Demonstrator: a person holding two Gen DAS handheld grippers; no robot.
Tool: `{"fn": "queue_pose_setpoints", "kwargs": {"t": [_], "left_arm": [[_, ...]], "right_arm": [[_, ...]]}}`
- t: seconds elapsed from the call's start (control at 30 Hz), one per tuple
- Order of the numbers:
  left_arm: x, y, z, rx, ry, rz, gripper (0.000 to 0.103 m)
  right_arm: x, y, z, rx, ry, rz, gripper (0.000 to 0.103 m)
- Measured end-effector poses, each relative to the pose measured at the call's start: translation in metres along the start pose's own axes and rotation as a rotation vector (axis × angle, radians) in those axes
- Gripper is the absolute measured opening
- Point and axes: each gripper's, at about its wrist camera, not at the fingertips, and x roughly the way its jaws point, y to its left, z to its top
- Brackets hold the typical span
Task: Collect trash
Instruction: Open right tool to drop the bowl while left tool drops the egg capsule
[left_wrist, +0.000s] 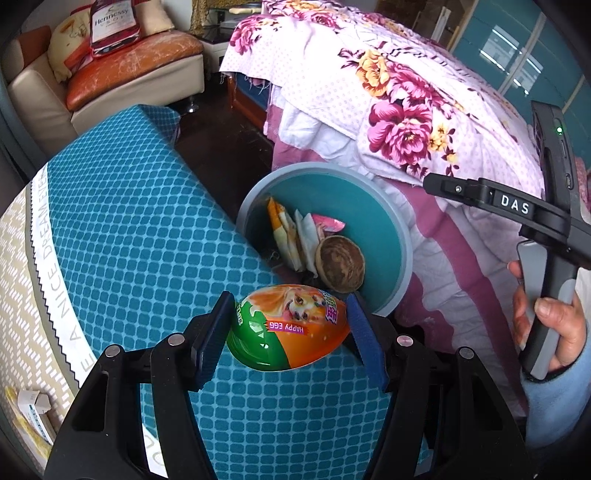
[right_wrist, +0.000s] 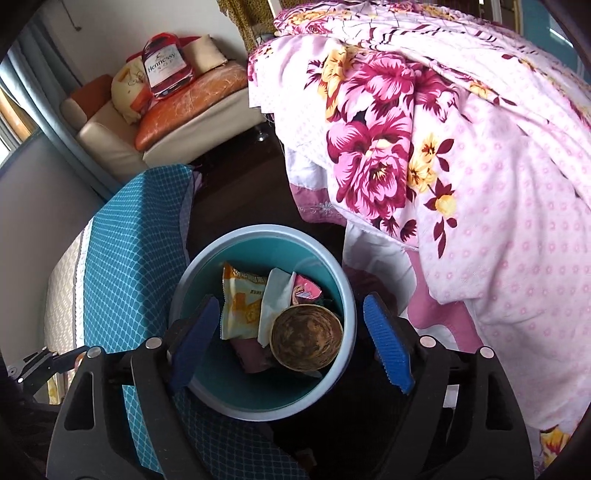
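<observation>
My left gripper is shut on an orange and green "Happy Egg" shell, held over the blue cloth close to the bin's near rim. The round grey bin with a teal inside holds a brown paper cup, a yellow wrapper, a white tissue and a pink wrapper. My right gripper is open and empty, hanging right above the same bin, with the cup and yellow wrapper between its blue pads. The right gripper's body also shows in the left wrist view.
A table under a blue checked cloth stands left of the bin. A bed with a pink flowered quilt is to the right. A sofa with cushions stands at the back. Small paper boxes lie at the table's left edge.
</observation>
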Motion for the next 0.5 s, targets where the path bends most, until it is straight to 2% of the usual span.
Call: {"fn": "queue_pose_setpoints", "kwargs": {"t": [0.5], "left_arm": [[0.036,-0.046,0.032,0.066,0.009,-0.031,0.064]], "right_arm": [[-0.023,-0.02,0.009,0.036,-0.047,-0.082,0.085]]}}
